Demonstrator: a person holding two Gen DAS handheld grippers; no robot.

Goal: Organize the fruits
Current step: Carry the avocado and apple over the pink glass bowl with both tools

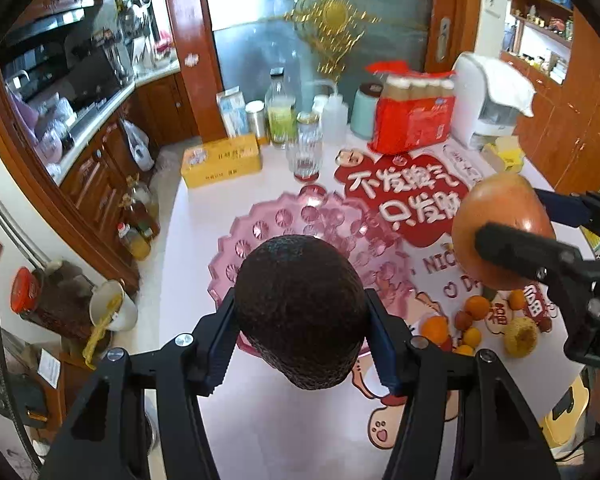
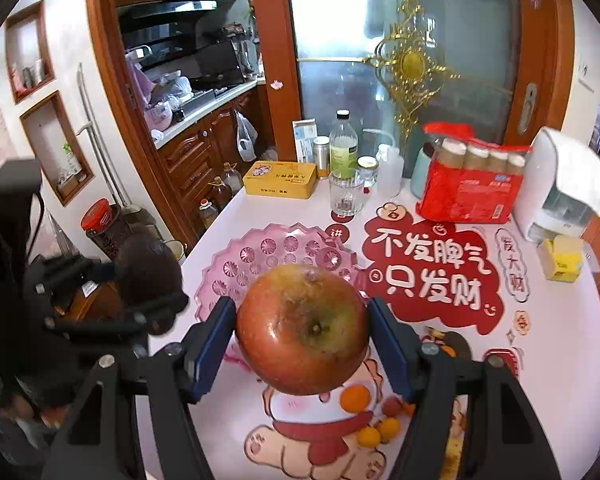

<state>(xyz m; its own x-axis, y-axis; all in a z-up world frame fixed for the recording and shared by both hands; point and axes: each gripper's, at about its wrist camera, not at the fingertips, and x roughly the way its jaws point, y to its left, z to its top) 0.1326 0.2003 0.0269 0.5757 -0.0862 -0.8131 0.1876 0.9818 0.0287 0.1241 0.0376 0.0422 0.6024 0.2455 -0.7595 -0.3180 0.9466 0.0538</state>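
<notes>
My left gripper [image 1: 300,328] is shut on a dark brown avocado [image 1: 300,304] and holds it above the near rim of the pink glass fruit plate [image 1: 260,232]. My right gripper [image 2: 302,344] is shut on a red-green apple [image 2: 300,328], held above the table just right of the plate [image 2: 236,268]. The apple [image 1: 500,224] and right gripper also show at the right of the left wrist view. The avocado [image 2: 146,272] shows at the left of the right wrist view. Small oranges [image 1: 436,328] [image 2: 356,398] and a yellowish fruit [image 1: 520,336] lie on the table mat.
At the table's far side stand a yellow box [image 1: 220,160], a ribbed glass [image 1: 304,152], bottles [image 1: 280,112], a red drink pack [image 1: 412,116] and a white appliance [image 1: 484,100]. A yellow carton [image 2: 560,260] lies at the right. The table edge drops off at the left.
</notes>
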